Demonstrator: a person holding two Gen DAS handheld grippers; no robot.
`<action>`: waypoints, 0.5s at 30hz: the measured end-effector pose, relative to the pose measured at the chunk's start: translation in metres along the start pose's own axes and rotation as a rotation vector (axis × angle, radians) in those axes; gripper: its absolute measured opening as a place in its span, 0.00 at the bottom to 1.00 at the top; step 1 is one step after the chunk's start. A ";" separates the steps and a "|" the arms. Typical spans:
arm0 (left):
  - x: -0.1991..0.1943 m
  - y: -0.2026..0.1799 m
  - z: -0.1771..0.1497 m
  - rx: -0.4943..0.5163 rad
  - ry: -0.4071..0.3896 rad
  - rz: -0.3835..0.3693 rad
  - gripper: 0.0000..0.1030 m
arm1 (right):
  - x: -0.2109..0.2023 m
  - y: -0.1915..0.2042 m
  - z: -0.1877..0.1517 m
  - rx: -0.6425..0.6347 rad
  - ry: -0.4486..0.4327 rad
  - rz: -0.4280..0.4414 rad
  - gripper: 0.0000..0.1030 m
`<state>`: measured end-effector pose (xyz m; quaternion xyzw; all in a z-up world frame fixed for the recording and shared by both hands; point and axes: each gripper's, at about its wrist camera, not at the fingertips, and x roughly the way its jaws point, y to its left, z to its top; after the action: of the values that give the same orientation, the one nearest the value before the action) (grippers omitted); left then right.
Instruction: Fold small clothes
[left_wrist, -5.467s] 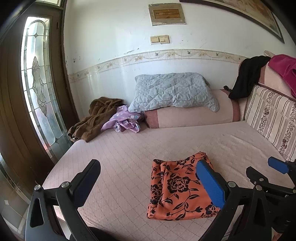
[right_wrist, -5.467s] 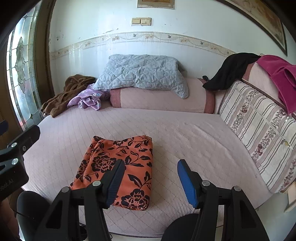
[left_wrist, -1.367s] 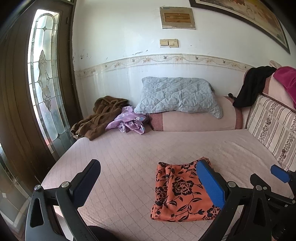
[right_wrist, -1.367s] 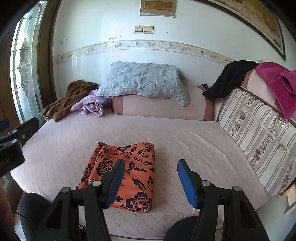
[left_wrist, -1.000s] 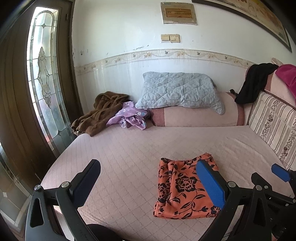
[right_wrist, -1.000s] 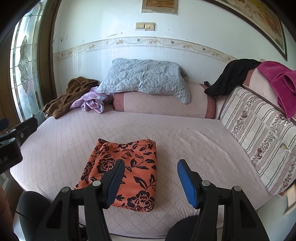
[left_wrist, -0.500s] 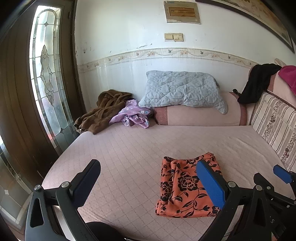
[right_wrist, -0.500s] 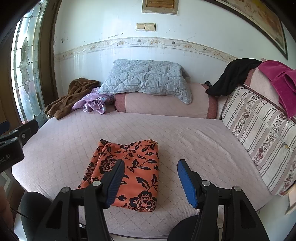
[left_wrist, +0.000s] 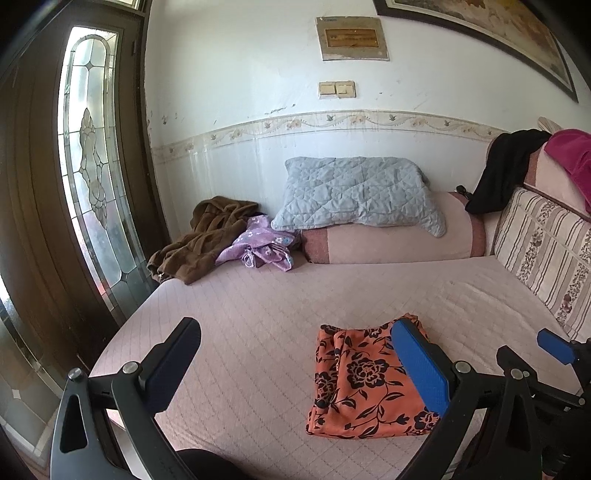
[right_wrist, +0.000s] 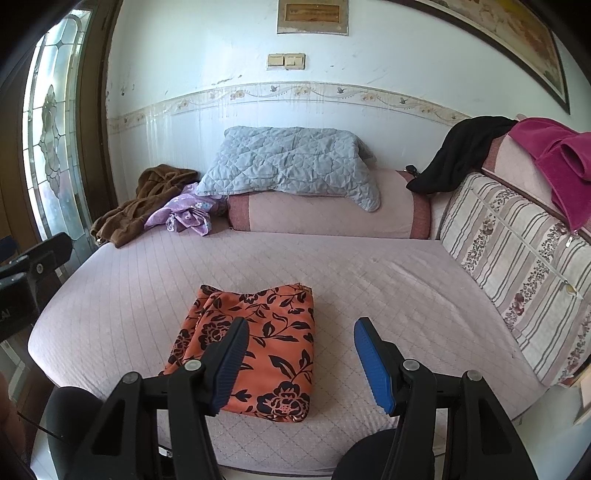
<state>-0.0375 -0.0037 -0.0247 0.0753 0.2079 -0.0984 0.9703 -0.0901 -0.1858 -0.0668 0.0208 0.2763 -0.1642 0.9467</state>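
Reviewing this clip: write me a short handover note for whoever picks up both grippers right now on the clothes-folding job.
Left gripper: open, empty, above the bed's near edge.
Right gripper: open, empty, above the near edge.
Orange floral garment: lies folded into a rectangle on the pink quilted bed, touched by neither gripper.
Done: that piece looks folded.
Left: purple floral garment and brown garment lie crumpled at the far left by the bolster; likely next.

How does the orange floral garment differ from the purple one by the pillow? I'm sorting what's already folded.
The orange floral garment lies flat in a neat folded rectangle; the purple garment sits crumpled in a heap. The orange one lies alone near the front of the bed; the purple one is at the back, against the brown garment and the grey pillow. Both are small, patterned and untouched by either gripper.
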 end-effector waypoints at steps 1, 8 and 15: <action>-0.001 0.000 0.001 0.002 -0.003 -0.001 1.00 | -0.001 0.000 0.000 -0.001 -0.002 -0.001 0.61; -0.004 0.002 0.005 -0.004 -0.019 0.007 1.00 | -0.003 0.002 0.004 -0.004 -0.014 0.002 0.61; -0.004 0.003 0.004 -0.004 -0.021 0.009 1.00 | -0.003 0.004 0.005 -0.010 -0.015 0.005 0.61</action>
<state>-0.0388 -0.0011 -0.0188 0.0734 0.1975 -0.0943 0.9730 -0.0884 -0.1815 -0.0613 0.0153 0.2701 -0.1607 0.9492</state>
